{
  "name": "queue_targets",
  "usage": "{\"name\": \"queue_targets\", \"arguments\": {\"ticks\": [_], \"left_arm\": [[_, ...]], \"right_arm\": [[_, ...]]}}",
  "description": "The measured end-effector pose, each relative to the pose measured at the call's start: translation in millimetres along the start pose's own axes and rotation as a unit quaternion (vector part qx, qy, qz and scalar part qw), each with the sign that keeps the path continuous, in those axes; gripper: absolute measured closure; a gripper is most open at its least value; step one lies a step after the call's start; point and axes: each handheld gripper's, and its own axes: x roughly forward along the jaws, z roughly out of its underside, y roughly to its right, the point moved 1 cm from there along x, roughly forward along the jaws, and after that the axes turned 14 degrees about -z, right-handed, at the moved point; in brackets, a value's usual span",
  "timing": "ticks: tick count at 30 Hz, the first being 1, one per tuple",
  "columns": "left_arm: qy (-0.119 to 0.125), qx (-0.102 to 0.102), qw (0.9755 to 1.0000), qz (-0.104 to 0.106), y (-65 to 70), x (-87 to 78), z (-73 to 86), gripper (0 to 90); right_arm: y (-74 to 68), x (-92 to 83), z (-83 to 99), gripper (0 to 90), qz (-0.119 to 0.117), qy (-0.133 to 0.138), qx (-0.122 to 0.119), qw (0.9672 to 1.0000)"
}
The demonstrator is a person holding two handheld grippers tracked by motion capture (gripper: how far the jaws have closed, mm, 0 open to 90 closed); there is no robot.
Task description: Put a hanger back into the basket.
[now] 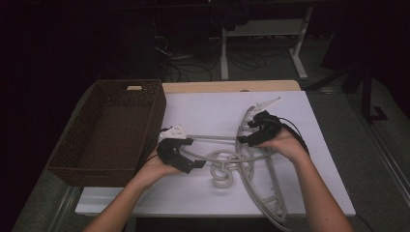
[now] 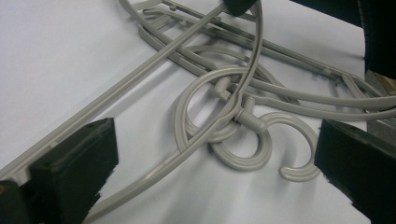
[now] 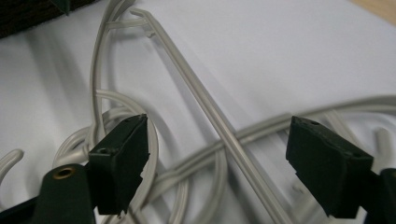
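Several grey plastic hangers [image 1: 251, 166] lie tangled on the white sheet [image 1: 208, 113], their hooks [image 1: 222, 166] looped together near the middle. My left gripper [image 1: 193, 153] sits just left of the hooks, open, jaws pointing right. In the left gripper view the curled hooks [image 2: 243, 140] lie between its wide jaws, touching neither pad. My right gripper [image 1: 247, 131] hovers over the hangers' upper arms, pointing left, and is open. In the right gripper view a straight hanger bar [image 3: 210, 112] runs through the gap between its jaws, touching neither of the pads [image 3: 119, 158].
An empty brown wicker basket [image 1: 87, 171] stands at the table's left, close to my left hand. A strip of bare wood [image 1: 232, 86] shows behind the white sheet. Beyond the table are white desk legs [image 1: 300, 53] and floor cables [image 1: 193, 67].
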Motion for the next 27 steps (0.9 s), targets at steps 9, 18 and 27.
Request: {"name": "queue_targets", "arguments": {"ticks": [9,18,27], "left_arm": [[0.01,0.012,0.9999,0.006,4.0,-9.3,-5.4,0.0],[0.008,0.006,0.9999,0.01,0.4,-9.3,-4.3,0.0],[0.004,0.007,0.9998,0.017,1.5,-6.9,-3.5,0.0]], "right_arm": [[12.0,45.9,-22.5,35.9,-0.011,-0.068,-0.027,0.9973],[20.2,74.3,-27.4,48.2,-0.023,-0.112,-0.038,0.9927],[21.0,86.2,-29.7,62.6,-0.032,-0.148,-0.061,0.9865]]}}
